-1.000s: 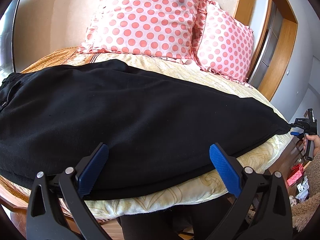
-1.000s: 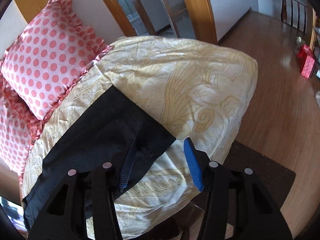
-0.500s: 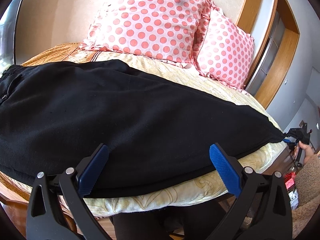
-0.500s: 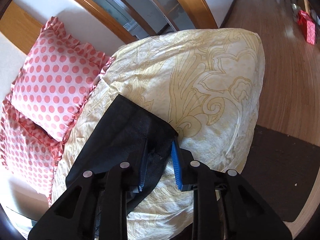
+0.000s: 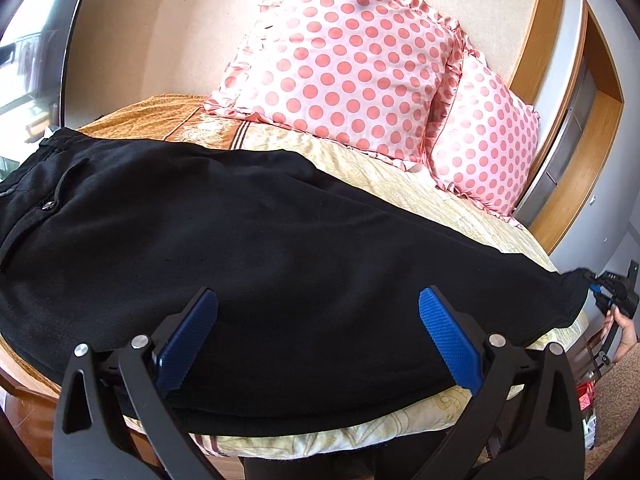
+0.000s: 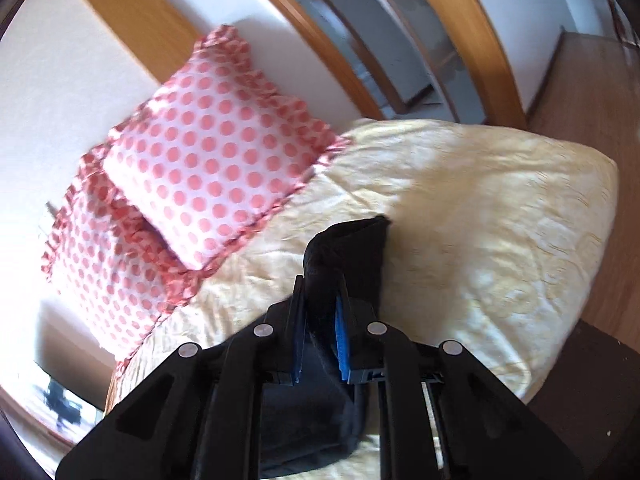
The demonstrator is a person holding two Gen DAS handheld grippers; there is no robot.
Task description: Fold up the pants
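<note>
Black pants (image 5: 280,264) lie flat across the bed, waistband at the left with a small button (image 5: 48,206), leg hem at the far right. My left gripper (image 5: 318,296) is open and hovers over the near edge of the pants with its blue pads wide apart. At the hem end, my right gripper (image 5: 600,292), held by a hand (image 5: 624,328), grips the cloth. In the right wrist view the right gripper (image 6: 320,292) has its jaws closing on the pants hem (image 6: 352,244), which is bunched between the pads and lifted off the cover.
Two pink polka-dot pillows (image 5: 340,60) (image 5: 488,136) lean on the headboard behind the pants. The yellow patterned bed cover (image 6: 480,208) ends at a rounded corner. Beyond it are a wooden floor (image 6: 592,92) and a dark rug (image 6: 592,392).
The right gripper closed on the hem and lifted it, bunching the cloth. The left gripper stayed open and shifted slightly along the near edge.
</note>
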